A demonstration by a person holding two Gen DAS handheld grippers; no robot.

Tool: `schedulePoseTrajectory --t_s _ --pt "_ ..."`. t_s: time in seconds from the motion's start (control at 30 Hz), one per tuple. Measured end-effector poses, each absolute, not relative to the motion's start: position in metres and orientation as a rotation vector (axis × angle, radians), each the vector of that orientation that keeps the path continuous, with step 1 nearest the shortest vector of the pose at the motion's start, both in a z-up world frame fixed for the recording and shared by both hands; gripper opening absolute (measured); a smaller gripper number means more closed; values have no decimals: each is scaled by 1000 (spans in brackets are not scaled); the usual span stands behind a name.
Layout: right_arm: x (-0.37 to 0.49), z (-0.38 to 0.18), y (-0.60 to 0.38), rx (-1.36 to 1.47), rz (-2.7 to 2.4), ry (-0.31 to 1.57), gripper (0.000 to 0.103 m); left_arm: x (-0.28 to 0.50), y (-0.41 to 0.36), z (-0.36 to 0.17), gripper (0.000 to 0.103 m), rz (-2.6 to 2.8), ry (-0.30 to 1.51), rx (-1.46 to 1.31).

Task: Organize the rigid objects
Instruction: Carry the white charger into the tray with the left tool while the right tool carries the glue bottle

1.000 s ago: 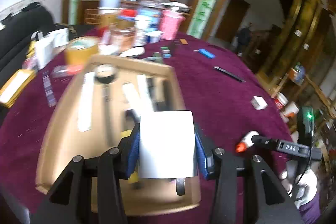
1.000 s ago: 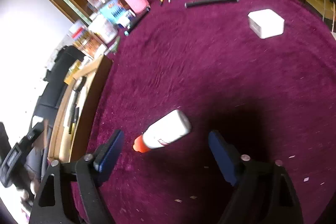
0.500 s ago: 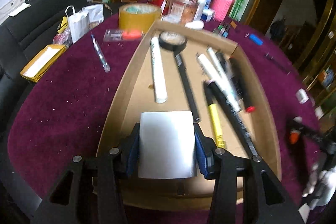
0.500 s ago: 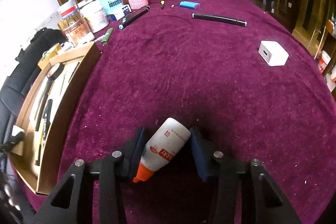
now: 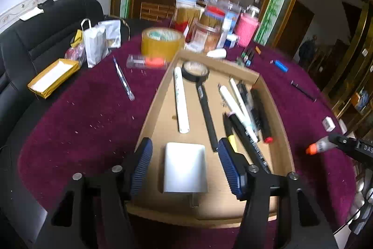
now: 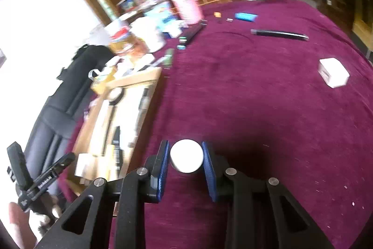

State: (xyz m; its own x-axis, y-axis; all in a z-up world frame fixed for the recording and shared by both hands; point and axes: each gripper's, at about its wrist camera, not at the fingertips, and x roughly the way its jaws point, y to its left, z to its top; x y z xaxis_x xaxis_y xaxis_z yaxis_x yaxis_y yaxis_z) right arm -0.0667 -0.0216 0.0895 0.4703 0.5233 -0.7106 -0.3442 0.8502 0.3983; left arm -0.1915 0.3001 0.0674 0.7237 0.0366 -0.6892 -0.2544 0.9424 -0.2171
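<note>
A shallow cardboard tray [image 5: 278,109] lies on the purple table and holds several pens, a white tube [image 5: 181,99] and a black tape roll [image 5: 195,71]. My left gripper [image 5: 185,165] is open over the tray's near end. A white rectangular block [image 5: 185,167] lies on the tray floor between its jaws, free of them. My right gripper [image 6: 185,155] is shut on a white glue bottle [image 6: 185,159], lifted above the cloth; only its round base shows. In the left wrist view its orange cap [image 5: 312,149] pokes out at the right. The tray [image 6: 130,81] shows at left in the right wrist view.
On the cloth lie a small white box [image 6: 333,72], a black pen [image 6: 279,34], a blue lighter [image 6: 244,16] and a clear pen [image 5: 123,78]. A tan tape roll [image 5: 162,42], jars and a pink cup [image 5: 246,26] crowd the far edge. A black sofa [image 5: 35,39] stands at left.
My left gripper opened and let the white block down onto the tray floor. My right gripper lifted the glue bottle off the cloth and turned it so its base faces the camera.
</note>
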Motion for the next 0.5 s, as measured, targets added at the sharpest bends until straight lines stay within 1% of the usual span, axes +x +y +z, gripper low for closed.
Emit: schedulePoseTrajectory --t_s 0.1,0.27,0.5 --pt "-67 101 5 189 605 931 30 -200 303 74 61 153 720 -332" --pt "-68 110 57 134 722 950 30 -205 311 72 61 143 710 -362" --pt "-52 86 131 52 836 1058 31 -207 317 60 61 133 727 -383"
